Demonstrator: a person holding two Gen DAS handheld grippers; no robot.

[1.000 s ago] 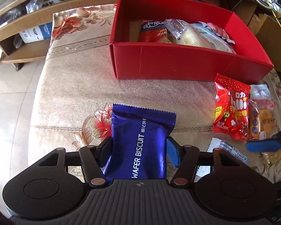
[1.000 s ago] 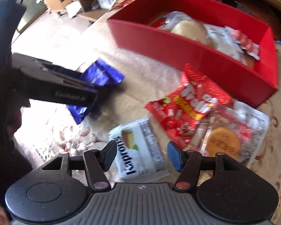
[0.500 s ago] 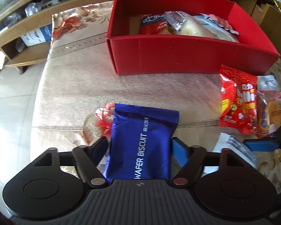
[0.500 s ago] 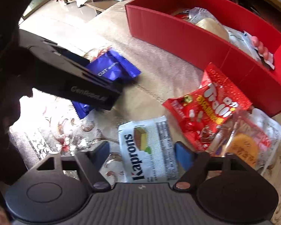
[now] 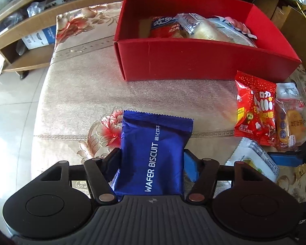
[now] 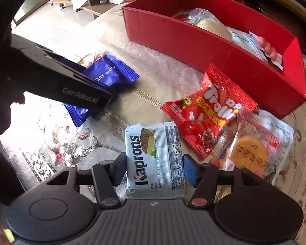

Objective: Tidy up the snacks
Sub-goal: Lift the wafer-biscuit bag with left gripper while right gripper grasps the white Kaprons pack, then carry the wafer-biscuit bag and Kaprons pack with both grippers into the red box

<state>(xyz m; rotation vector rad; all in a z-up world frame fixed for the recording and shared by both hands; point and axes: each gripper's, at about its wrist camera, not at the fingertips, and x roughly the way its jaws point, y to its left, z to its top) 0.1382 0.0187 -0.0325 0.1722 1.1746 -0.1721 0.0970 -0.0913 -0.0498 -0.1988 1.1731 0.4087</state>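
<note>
Two packets taken at once, one in each tongs. Left tongs (image 5: pixel 152 161) just closed on the blue wafer biscuit packet (image 5: pixel 153 153), pads pressing both its sides, near on the table (image 5: pixel 75 94). Right tongs (image 6: pixel 153 168) just closed on the white Kaprons packet (image 6: pixel 155 159), low on the table, left of the red Trolli bag (image 6: pixel 208 110). Step in hand: the grasp, seemingly finished. Next, probably: lift both, carry far over the near wall of the red box (image 5: pixel 193 61), release inside beside the snacks already there.
</note>
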